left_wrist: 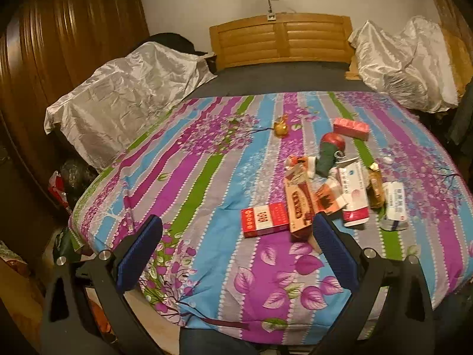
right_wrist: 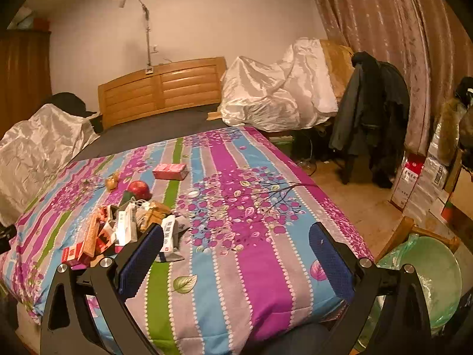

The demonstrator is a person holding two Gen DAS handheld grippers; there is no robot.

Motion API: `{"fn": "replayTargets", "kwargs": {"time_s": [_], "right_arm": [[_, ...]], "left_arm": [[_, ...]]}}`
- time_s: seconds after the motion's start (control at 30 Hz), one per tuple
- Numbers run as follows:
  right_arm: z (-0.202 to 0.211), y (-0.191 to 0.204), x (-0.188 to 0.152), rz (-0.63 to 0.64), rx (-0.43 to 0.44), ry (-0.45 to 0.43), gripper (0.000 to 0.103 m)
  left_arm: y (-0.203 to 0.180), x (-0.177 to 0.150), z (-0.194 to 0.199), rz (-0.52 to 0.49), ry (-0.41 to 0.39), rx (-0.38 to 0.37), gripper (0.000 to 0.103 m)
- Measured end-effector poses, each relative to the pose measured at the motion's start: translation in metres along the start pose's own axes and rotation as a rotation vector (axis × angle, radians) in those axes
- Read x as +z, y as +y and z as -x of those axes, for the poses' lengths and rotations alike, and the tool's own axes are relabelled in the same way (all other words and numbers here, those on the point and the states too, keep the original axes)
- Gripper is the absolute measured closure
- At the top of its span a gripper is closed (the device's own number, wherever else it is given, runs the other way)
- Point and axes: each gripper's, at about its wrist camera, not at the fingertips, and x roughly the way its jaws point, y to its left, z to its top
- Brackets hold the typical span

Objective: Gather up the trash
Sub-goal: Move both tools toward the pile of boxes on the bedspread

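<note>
While both claws are hanging spread and empty over the near end of the bed [left_wrist: 207, 177], I am judging the collecting as not yet begun: the trash pile [left_wrist: 331, 195] is lying on the quilt, just ahead of the left claw [left_wrist: 236, 254] and left of the right claw [right_wrist: 236, 263]. Next I am expecting to reach the left claw to the red box [left_wrist: 264, 219], nearest its tips, then carry it toward the green-lined bin [right_wrist: 428, 281] at my right.

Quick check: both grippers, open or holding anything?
Left gripper: open, holding nothing.
Right gripper: open, holding nothing.
</note>
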Motion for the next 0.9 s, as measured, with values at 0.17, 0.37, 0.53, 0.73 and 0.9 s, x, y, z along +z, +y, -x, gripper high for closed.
{"fn": "replayTargets", "kwargs": {"time_s": [0.17,0.37,0.53,0.73,0.9], "right_arm": [[-0.021,-0.003,0.002,0.008,0.003,0.01,0.005],[-0.042,0.006,-0.001,0.035,0.013,0.025,0.005],[-0.066,0.017,-0.007,0.038,0.039,0.07,0.005],[-0.088,0.042,-0.019,0.07,0.104,0.115,0.005],[-0.099,0.076,-0.026,0.113,0.209,0.152,0.005]], "left_arm": [[0.009,-0.001,-0.016,-0.006,0.027,0.036,0.005],[0.036,-0.015,-0.044,-0.003,0.089,0.105,0.005],[0.047,-0.029,-0.061,-0.033,0.12,0.14,0.005],[0.042,-0.05,-0.077,-0.08,0.154,0.084,0.005],[0.039,-0.058,-0.091,-0.134,0.144,0.036,0.005]]}}
